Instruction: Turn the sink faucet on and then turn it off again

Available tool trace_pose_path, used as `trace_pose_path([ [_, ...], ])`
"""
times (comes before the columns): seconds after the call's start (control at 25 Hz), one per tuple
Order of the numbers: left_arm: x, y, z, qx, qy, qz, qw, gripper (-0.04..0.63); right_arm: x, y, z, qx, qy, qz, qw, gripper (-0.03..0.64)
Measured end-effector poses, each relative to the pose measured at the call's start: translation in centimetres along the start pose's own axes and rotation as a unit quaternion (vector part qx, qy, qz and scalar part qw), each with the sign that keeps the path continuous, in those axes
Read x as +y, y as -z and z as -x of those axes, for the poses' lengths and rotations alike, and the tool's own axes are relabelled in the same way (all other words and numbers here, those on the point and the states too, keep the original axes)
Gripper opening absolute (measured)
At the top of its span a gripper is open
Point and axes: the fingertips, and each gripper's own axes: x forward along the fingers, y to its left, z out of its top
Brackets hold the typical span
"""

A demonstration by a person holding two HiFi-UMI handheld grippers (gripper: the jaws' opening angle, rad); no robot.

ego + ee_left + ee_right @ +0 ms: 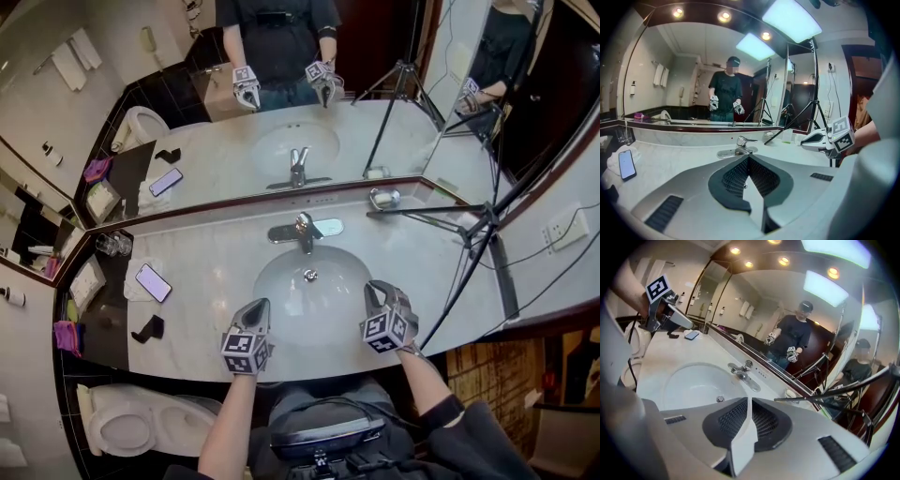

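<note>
head view, faucet [305, 230]: stands on the pale marble surface [206, 258] at the far rim of the sink [281, 281], just in front of the mirror [234, 150].
head view, left hand-held gripper [262, 305]: near side of the faucet, over the sink's left rim, well apart from the faucet.
head view, right hand-held gripper [373, 286]: near side of the faucet, over the sink's right rim, touching nothing.
head view, phone [153, 282]: flat on the surface, well to the left of the faucet.
head view, tripod [469, 225]: legs reach onto the surface to the right of the faucet.
left gripper view, left hand-held gripper [749, 158]: clenched, pad tips meeting, nothing between them; it points toward the faucet [740, 146], which is beyond the tips and apart from them.
left gripper view, right hand-held gripper [804, 140]: in the air to the right of the faucet.
right gripper view, right hand-held gripper [750, 400]: clenched at the tips with nothing held; the faucet [742, 371] lies ahead, untouched.
right gripper view, drain [720, 399]: in the sink bottom, on the near side of the faucet.
right gripper view, left hand-held gripper [689, 323]: up in the air far to the left of the faucet.
</note>
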Motion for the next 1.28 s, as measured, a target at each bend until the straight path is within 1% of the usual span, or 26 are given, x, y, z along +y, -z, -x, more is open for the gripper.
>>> trace_pose_path([
  [0.08, -0.1, 0.1, -0.4, 0.001, 0.001, 0.001, 1.0, -0.012, 0.1, -1.1, -1.1, 0.0, 0.0, 0.044, 0.999, 0.083],
  [0.12, 0.0, 0.1, -0.6, 0.001, 0.001, 0.002, 1.0, -0.012, 0.1, -1.7, -1.6, 0.0, 0.0, 0.068, 0.998, 0.084],
  [0.2, 0.1, 0.2, -1.0, 0.002, 0.002, 0.003, 1.0, -0.012, 0.2, -2.9, -2.9, -0.003, 0.001, 0.127, 0.992, 0.113],
  [0.36, 0.4, 0.3, -1.8, 0.003, 0.002, 0.004, 1.0, -0.012, 0.5, -5.0, -5.7, -0.014, 0.002, 0.247, 0.969, 0.165],
  [0.44, 0.5, 0.4, -2.1, 0.003, 0.004, 0.005, 1.0, -0.012, 0.4, -5.7, -7.2, -0.018, 0.002, 0.287, 0.958, 0.175],
  [0.52, 0.5, 0.5, -2.4, 0.005, 0.003, 0.005, 1.0, -0.012, 0.4, -6.4, -8.6, -0.025, 0.002, 0.316, 0.948, 0.19],
  [0.6, 0.5, 0.9, -2.6, 0.008, 0.002, 0.007, 0.9999, -0.012, 0.5, -6.8, -10.1, -0.032, -0.001, 0.335, 0.942, 0.196],
  [0.64, 0.6, 1.1, -2.6, 0.009, 0.001, 0.008, 0.9999, -0.012, 0.6, -7.1, -10.8, -0.035, -0.001, 0.343, 0.939, 0.214],
  [0.72, 0.9, 1.7, -2.9, 0.013, -0.001, 0.012, 0.9998, -0.012, 0.8, -7.8, -12.3, -0.042, -0.002, 0.354, 0.934, 0.215],
  [0.92, 1.7, 3.2, -3.6, 0.022, -0.007, 0.025, 0.9994, -0.012, 1.1, -9.0, -16.2, -0.043, -0.015, 0.361, 0.932, 0.215],
  [1.04, 1.8, 4.0, -4.0, 0.029, -0.007, 0.029, 0.9991, -0.012, 1.4, -9.6, -18.0, -0.044, -0.025, 0.371, 0.927, 0.215],
  [1.16, 2.0, 4.3, -4.3, 0.032, -0.008, 0.033, 0.9989, -0.012, 1.6, -10.3, -19.5, -0.044, -0.03, 0.382, 0.923, 0.215],
  [1.28, 2.3, 4.4, -4.5, 0.033, -0.01, 0.034, 0.9988, -0.012, 1.8, -11.0, -20.7, -0.046, -0.035, 0.385, 0.921, 0.212],
])
